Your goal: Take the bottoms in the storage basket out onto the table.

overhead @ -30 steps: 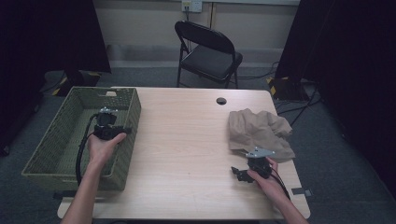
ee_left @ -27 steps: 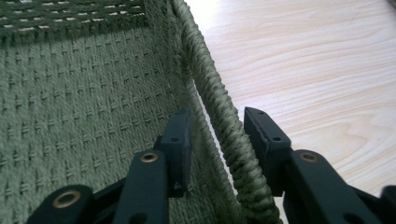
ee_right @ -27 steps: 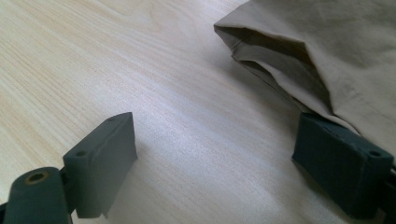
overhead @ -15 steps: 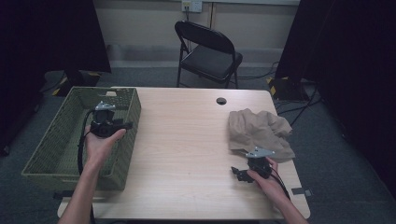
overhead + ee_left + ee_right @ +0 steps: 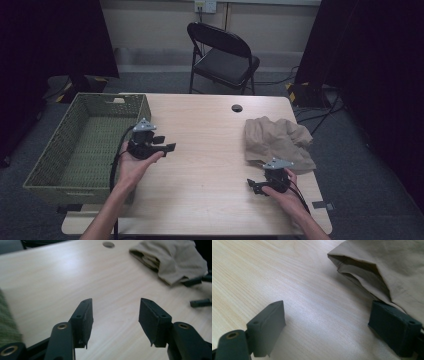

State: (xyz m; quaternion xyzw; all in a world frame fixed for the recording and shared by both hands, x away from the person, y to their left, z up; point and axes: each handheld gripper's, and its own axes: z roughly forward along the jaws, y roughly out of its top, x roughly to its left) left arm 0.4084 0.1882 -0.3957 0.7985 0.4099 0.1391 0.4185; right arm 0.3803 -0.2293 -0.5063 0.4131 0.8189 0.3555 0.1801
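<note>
The high view looks forward and down from above the person's side, taking in the whole desk (image 5: 210, 145), the green basket (image 5: 65, 165) and a folding chair (image 5: 222, 55) behind. The left gripper view sits low (close to the wood) and faces across the desk toward the beige cloth (image 5: 172, 257). The right gripper view lies nearer still to the same cloth, which all three views share.

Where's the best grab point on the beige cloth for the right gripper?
Probably the folded edge of the beige cloth, from its open table side. That fold stands raised off the table, so a jaw can slip under. The right gripper sits open beside it.
</note>
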